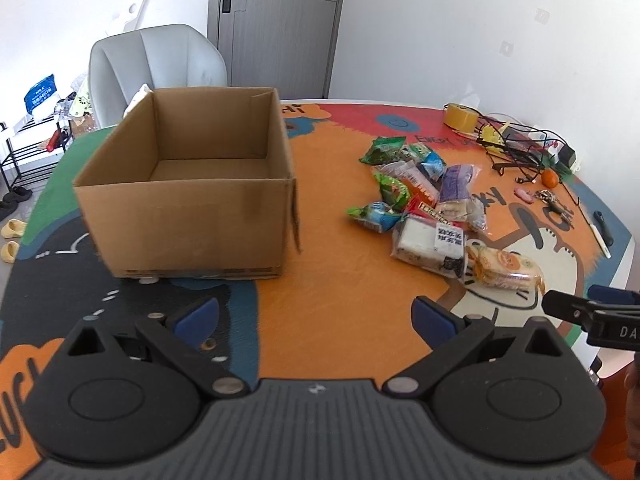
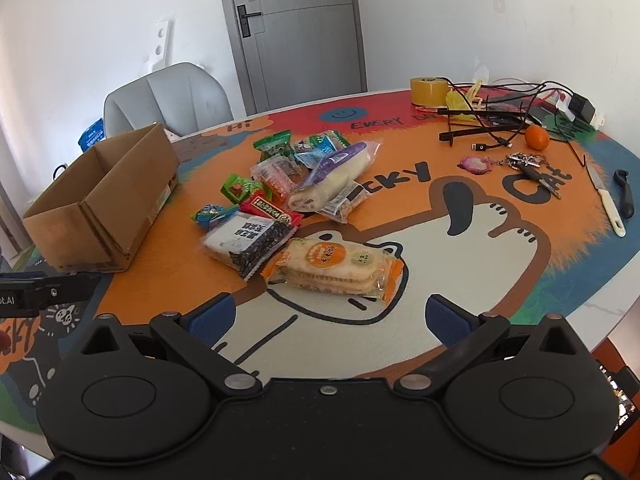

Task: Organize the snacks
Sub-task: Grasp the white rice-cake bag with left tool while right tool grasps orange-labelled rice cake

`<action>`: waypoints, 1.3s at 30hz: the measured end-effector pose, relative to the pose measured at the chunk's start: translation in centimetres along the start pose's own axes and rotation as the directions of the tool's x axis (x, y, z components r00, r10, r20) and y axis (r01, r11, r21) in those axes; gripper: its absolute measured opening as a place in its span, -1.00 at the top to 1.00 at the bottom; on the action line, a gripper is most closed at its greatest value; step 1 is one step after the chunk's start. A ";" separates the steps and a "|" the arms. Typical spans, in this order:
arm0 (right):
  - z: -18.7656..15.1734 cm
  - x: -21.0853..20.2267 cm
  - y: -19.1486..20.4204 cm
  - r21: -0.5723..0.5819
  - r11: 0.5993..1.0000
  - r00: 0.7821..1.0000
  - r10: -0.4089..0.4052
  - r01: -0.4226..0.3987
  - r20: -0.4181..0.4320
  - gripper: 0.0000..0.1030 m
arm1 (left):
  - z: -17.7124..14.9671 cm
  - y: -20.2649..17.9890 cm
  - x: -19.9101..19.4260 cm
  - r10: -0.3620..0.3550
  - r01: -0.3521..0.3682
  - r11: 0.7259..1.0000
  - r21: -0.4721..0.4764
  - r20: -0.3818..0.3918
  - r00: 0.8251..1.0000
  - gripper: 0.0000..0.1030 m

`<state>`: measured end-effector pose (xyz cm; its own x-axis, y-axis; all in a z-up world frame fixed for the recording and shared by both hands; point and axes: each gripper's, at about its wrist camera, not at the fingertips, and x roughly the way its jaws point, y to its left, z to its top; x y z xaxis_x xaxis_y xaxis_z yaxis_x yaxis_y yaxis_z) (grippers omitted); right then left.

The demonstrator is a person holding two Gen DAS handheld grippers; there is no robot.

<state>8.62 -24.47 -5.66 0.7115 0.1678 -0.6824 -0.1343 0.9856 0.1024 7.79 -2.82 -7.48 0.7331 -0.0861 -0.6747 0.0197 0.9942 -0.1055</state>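
**Snacks loose on the mat, box unfilled**

Snacks (image 2: pixel 304 204) lie in a loose heap of crinkled plastic wrappers on the printed table mat (image 2: pixel 460 264), to the right of the cardboard box (image 1: pixel 188 184). Nearest my right gripper (image 2: pixel 330 318) sits a flat clear pack of round rice crackers (image 2: pixel 334 270) with orange ends, touching a white-and-black packet (image 2: pixel 248 240). Behind them are a red sachet (image 2: pixel 270 210), small green packets (image 2: pixel 274 144) and a long purple-and-clear wrapped roll (image 2: pixel 334 172) lying across the pile. The box is plain brown corrugated board, rectangular, open at the top, its inside bare as far as the left wrist view shows.

My left gripper (image 1: pixel 316 316) hovers over the mat in front of the box, jaws spread wide, blue pads (image 1: pixel 198 316) touching nothing. My right gripper is likewise spread wide, holding nothing, just short of the cracker pack. A tape roll (image 2: pixel 430 90), an orange fruit (image 2: pixel 537 137), keys (image 2: pixel 528 162) and cables (image 2: pixel 500 120) lie well apart at the far right.
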 end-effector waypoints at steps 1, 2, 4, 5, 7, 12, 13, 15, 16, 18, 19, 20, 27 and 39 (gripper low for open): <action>0.0 0.2 -0.3 0.006 1.000 1.000 0.005 -0.005 0.003 -0.99 | 0.0 -0.2 0.3 -0.005 0.005 1.000 0.002 0.000 1.000 -0.98; 0.1 0.5 -0.5 0.010 1.000 1.000 0.013 -0.013 0.004 -0.99 | 0.0 -0.5 0.5 -0.011 0.011 1.000 0.005 0.001 1.000 -0.97; 0.1 0.9 -0.8 0.009 1.000 1.000 0.029 -0.029 0.010 -0.99 | 0.0 -1.0 1.0 -0.022 0.022 1.000 0.004 0.000 1.000 -0.95; 0.1 1.1 -0.8 0.002 0.999 0.999 0.036 -0.036 0.011 -0.99 | 0.0 -1.2 1.3 -0.029 0.029 1.000 0.000 0.003 1.000 -0.95; 0.2 1.7 -1.0 -0.015 0.999 0.999 0.051 -0.051 0.005 -0.99 | 0.1 -1.8 1.8 -0.038 0.038 0.999 -0.002 0.009 0.999 -0.94; 0.6 3.0 -1.6 -0.035 0.998 0.999 0.050 -0.049 0.009 -0.96 | 0.4 -2.8 3.1 -0.049 0.049 0.999 -0.005 0.012 0.999 -0.93; 0.7 3.2 -1.7 -0.035 0.998 0.999 0.050 -0.050 0.011 -0.95 | 0.5 -3.0 3.4 -0.052 0.052 0.999 -0.006 0.010 0.999 -0.92; 0.9 3.8 -2.1 -0.040 0.998 0.999 0.052 -0.051 0.013 -0.89 | 0.6 -3.4 4.0 -0.055 0.055 0.998 -0.004 0.004 0.998 -0.89; 1.0 4.1 -2.2 -0.043 0.998 0.999 0.053 -0.053 0.010 -0.87 | 0.6 -3.6 4.3 -0.058 0.058 0.998 -0.003 -0.001 0.998 -0.89; 1.1 4.7 -2.4 -0.047 0.998 0.999 0.051 -0.050 0.002 -0.87 | 0.7 -4.0 4.9 -0.065 0.065 0.998 -0.002 -0.006 0.998 -0.89; 1.1 5.0 -2.5 -0.051 0.997 0.999 0.053 -0.053 -0.001 -0.87 | 0.7 -4.2 5.1 -0.067 0.067 0.998 0.000 -0.007 0.998 -0.89; 1.1 5.3 -2.5 -0.058 0.997 0.998 0.055 -0.055 -0.004 -0.86 | 0.7 -4.4 5.3 -0.069 0.070 0.998 0.005 -0.007 0.998 -0.89; 1.5 6.9 -2.1 -0.131 0.989 0.998 0.068 -0.066 0.005 -0.86 | 1.2 -5.8 6.9 -0.083 0.083 0.996 0.019 -0.007 0.997 -0.89; 1.5 8.9 -1.2 -0.188 0.980 0.997 0.071 -0.067 0.010 -0.38 | 2.1 -6.6 8.8 -0.104 0.104 0.994 0.017 0.002 0.995 -0.89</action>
<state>16.13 -24.09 -10.74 0.7073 0.2371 -0.6660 -0.3093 0.9509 0.0101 15.53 -9.99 -11.13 0.7286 -0.1893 -0.6582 0.1078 0.9808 -0.1627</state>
